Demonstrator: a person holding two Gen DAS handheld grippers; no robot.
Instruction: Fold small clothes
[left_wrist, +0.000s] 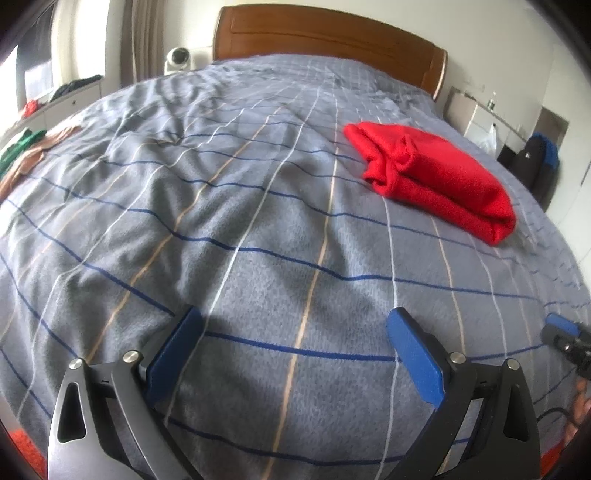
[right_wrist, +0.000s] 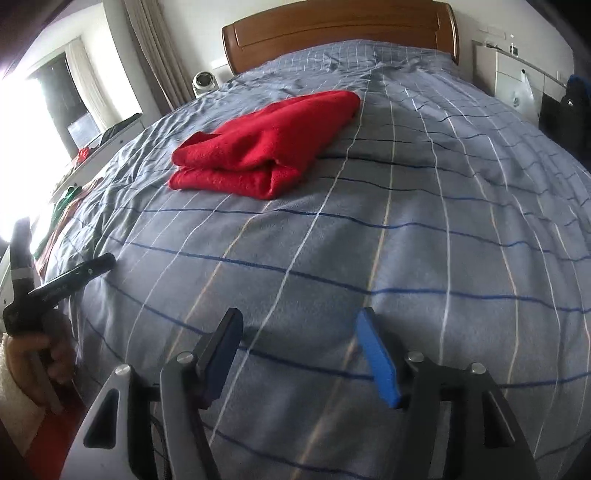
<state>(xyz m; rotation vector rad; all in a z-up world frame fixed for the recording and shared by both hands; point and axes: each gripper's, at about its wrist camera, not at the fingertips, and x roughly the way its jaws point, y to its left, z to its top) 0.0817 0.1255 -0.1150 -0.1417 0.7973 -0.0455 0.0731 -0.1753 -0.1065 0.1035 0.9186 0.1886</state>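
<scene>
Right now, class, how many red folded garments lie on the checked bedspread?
1: the red folded fleece garment lies mid-bed on the grey checked bedspread, ahead of both open tongs. More clothes sit at the left edge, partly hidden.

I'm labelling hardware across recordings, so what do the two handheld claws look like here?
The left claw and right claw match: two flat rectangular blue pads on dark grey, wishbone-shaped linkage arms with triangular cut-outs, joined by round silver pivot pins. In the right wrist view the outer left link looks pale silver and a black cable runs beneath it. A bare hand grips the left claw's dark handle.
</scene>
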